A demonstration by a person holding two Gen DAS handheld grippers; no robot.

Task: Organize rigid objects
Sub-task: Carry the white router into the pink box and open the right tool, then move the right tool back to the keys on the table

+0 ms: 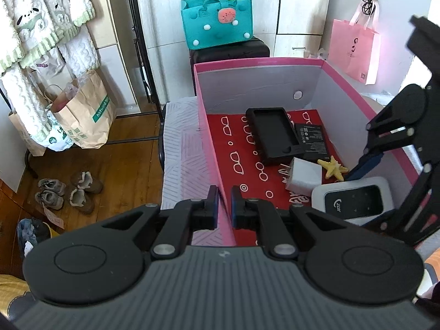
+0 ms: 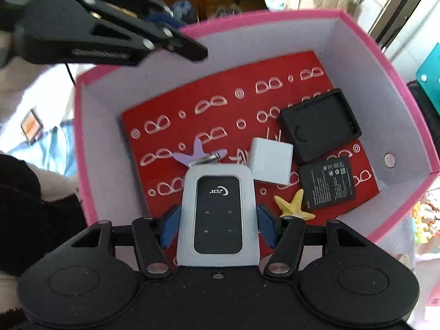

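Observation:
A pink box (image 1: 258, 62) with a red patterned floor holds a black case (image 1: 275, 134), a black battery (image 1: 313, 140), a white charger (image 1: 304, 178) and a yellow starfish (image 1: 332, 167). My left gripper (image 1: 224, 206) is shut on the box's left wall, which runs between its blue pads. My right gripper (image 2: 218, 220) points down into the box (image 2: 264, 16), shut on a grey pocket router (image 2: 217, 211) with a black screen. The router (image 1: 354, 198) hangs just above the floor near the starfish (image 2: 294, 206). A purple starfish (image 2: 195, 151) lies beyond it.
The box rests on a white patterned cloth (image 1: 181, 151). A teal bag (image 1: 217, 22) stands on a dark stool behind it, and a pink bag (image 1: 354, 46) hangs at the right. Paper bags (image 1: 85, 112) and shoes (image 1: 68, 189) sit on the wooden floor at left.

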